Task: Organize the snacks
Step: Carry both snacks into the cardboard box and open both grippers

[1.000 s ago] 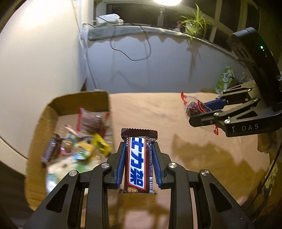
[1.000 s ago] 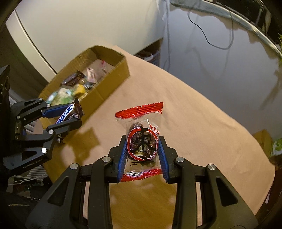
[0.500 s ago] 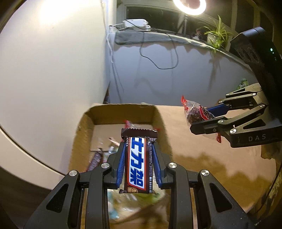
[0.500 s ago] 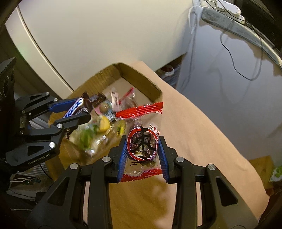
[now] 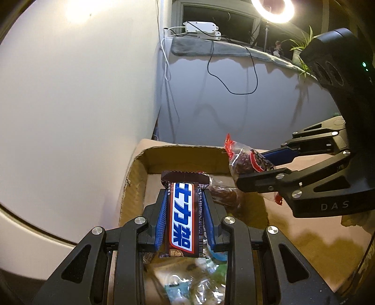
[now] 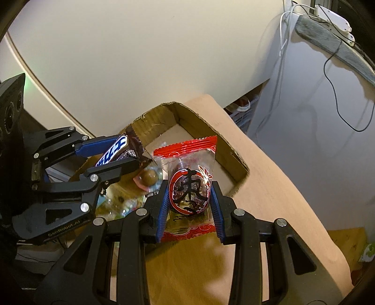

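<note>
My left gripper (image 5: 185, 204) is shut on a brown chocolate bar (image 5: 182, 218) with a blue and white label, held above the open cardboard box (image 5: 133, 183). The same bar (image 6: 114, 150) shows in the right wrist view, over the box's left side. My right gripper (image 6: 189, 190) is shut on a clear date packet with red ends (image 6: 188, 185), hanging over the box's near right rim (image 6: 232, 154). In the left wrist view that packet (image 5: 243, 159) sits above the box's far right corner. Several wrapped snacks (image 6: 145, 178) lie inside the box.
The box stands on a tan table (image 6: 269, 187) near its left corner, close to a white wall (image 5: 82, 93). Behind the table, a grey surface (image 5: 234, 98) carries a black cable and a white power strip (image 5: 201, 28). A ring light (image 5: 273, 9) glows above.
Both grippers have moved left across the table and now hang over the box, each still holding its snack. The box has come under the chocolate bar.
</note>
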### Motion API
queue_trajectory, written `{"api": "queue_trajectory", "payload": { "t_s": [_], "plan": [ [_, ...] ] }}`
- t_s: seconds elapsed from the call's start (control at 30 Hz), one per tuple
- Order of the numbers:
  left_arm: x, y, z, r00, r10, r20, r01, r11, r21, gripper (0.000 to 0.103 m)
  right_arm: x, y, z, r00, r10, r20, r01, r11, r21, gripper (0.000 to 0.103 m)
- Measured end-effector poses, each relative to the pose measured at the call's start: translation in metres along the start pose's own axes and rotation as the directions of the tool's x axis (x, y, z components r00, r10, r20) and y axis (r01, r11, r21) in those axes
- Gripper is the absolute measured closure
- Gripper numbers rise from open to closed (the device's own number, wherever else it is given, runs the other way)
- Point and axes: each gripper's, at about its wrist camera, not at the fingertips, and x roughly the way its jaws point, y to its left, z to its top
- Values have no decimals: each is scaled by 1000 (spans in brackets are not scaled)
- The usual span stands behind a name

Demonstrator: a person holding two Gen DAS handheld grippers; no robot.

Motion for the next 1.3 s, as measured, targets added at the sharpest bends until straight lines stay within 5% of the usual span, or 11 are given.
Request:
{"api": "queue_trajectory", "payload": {
  "t_s": [1.2, 1.3],
  "plan": [
    [7, 10, 1, 997, 71, -1, -71, 997, -34, 75, 23, 7, 9, 1000, -7, -12, 7, 1000, -22, 68],
    [7, 10, 0, 997, 77, -1, -77, 996, -35, 75, 23, 8, 10, 1000, -10, -14, 10, 1000, -27, 62]
  ]
}}
